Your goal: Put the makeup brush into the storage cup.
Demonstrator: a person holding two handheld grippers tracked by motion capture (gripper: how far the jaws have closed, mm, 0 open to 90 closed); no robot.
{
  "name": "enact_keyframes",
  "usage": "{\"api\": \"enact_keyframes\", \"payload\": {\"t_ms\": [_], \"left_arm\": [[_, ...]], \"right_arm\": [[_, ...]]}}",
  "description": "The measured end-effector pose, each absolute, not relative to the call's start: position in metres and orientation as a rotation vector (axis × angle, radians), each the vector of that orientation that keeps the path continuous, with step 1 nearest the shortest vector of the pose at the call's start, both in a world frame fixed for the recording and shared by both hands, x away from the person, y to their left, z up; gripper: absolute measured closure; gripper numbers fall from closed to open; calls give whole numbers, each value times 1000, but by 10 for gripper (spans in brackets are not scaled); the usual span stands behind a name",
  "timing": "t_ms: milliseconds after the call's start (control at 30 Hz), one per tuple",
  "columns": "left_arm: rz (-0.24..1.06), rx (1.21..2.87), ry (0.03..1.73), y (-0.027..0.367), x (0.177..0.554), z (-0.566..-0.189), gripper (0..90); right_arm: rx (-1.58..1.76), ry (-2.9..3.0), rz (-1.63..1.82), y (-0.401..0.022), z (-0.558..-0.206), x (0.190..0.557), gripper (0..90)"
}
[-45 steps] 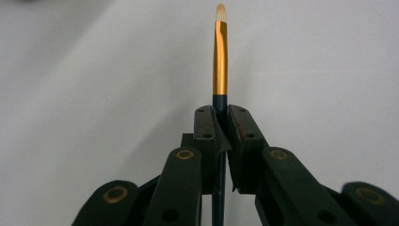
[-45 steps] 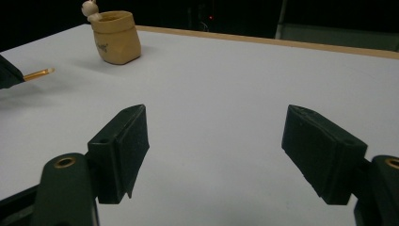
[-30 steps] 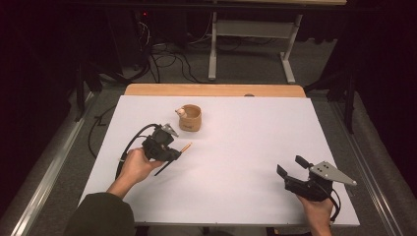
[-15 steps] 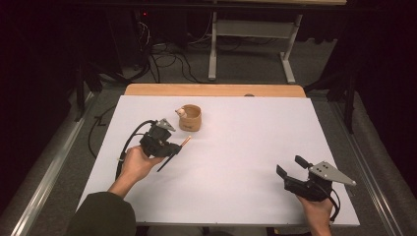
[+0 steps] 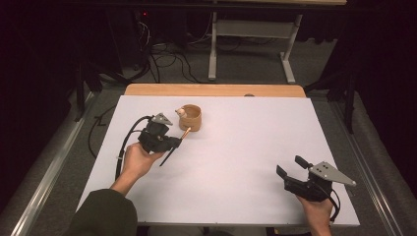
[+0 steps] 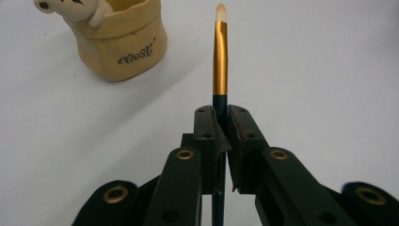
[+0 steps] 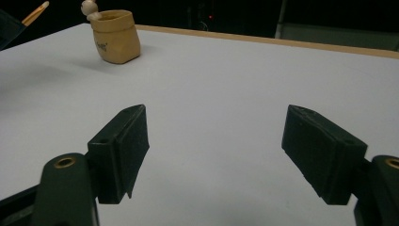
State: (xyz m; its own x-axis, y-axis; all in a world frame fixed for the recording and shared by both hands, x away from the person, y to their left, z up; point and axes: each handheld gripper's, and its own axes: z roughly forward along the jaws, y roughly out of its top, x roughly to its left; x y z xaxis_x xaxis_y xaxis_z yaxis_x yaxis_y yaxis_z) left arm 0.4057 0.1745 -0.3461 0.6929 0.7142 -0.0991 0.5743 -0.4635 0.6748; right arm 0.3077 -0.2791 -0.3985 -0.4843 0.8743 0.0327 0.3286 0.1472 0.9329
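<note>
So the brush (image 6: 220,52) is the thing in play here: thin dark handle, gold ferrule, pale tip. I've got it pinched in the left gripper (image 5: 173,142), jaws closed tight on the dark part of the handle just below the gold. In the left gripper view it sticks straight out past the jaws with the tip aimed forward, and the handle runs back down between the arms. From the high view the gold end points up toward the little tan pot (image 5: 191,117), close beside it but not touching, and the tail of the handle angles back toward me.

The pot has a small pale figure (image 6: 77,10) hanging over its rim and some writing on the side. It sits on the far left part of the table.

My left hand (image 5: 140,161) cradles its gripper from underneath, forearm coming in from the bottom left in a dark sleeve. The right gripper (image 5: 289,167) is way over at the near right corner, held low over the sheet, jaws spread wide with nothing between them.

The tabletop (image 5: 246,147) is a plain white sheet with a wooden edge at the back. Behind it the room is dark, with cables on the floor and a pale metal table frame.
</note>
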Motion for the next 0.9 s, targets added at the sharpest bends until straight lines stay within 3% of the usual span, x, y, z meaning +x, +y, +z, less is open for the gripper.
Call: {"api": "enact_keyframes", "payload": {"t_ms": [900], "left_arm": [[326,2030,982,164,432,-324,829]], "right_arm": [[1138,1892,1332,-282,-398,306,252]]}}
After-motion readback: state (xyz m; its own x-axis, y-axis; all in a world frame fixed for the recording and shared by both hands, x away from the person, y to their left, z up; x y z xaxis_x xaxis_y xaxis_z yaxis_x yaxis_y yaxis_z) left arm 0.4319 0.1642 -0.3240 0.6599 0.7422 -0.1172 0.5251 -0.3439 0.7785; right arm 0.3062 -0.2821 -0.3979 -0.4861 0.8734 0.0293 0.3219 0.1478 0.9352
